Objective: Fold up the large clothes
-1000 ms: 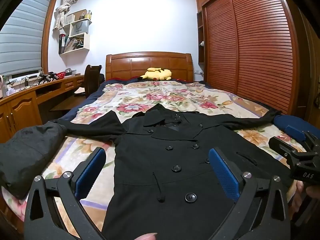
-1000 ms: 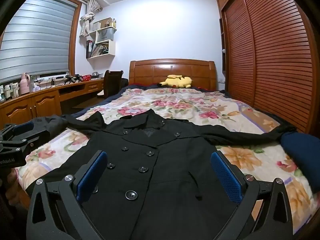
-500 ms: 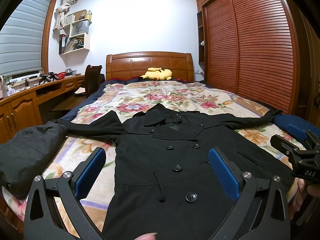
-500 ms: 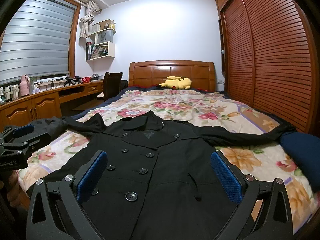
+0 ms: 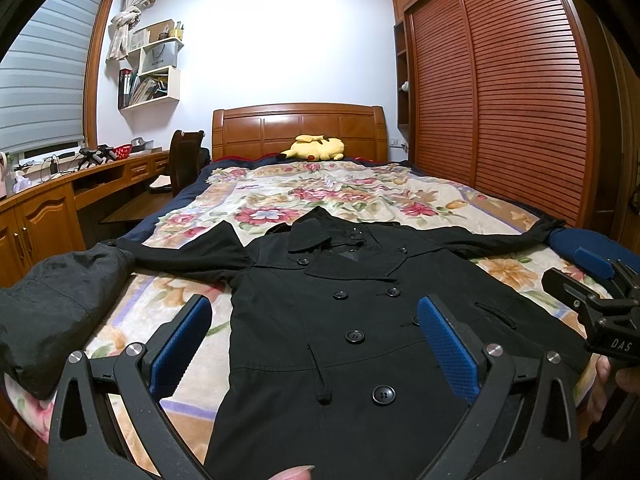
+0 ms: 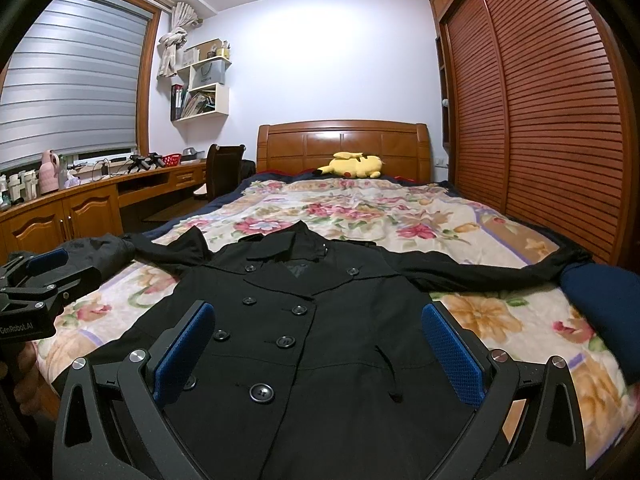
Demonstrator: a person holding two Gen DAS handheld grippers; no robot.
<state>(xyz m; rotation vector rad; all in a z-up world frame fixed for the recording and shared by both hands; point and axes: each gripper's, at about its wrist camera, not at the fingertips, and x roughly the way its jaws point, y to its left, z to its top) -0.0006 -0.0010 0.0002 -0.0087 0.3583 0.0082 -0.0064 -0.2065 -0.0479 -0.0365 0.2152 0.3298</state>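
Black cloth fills the near end of the bed: a double-breasted coat lies face up and buttoned on the floral blanket, collar toward the wooden headboard, hem toward the cameras, both sleeves stretched straight out to the sides. One sleeve reaches a dark grey garment bunched at the bed's left edge; the other ends against a navy blue bundle at the right edge, beside the slatted wardrobe doors. The left gripper hovers above the lower front of the coat with its jaws spread wide, blue pads well apart and holding nothing; a fingertip shows at the bottom edge of that view. The right gripper hangs over the same garment a little further right, its jaws likewise wide and empty. Each wrist view catches the other tool at its side margin, gripped from below by a hand. A yellow plush toy rests at the head of the bed against the headboard. Along the left wall runs a wooden worktop with small items on it, a dark chair pushed up to it, white wall shelves above, and a window blind lowered.
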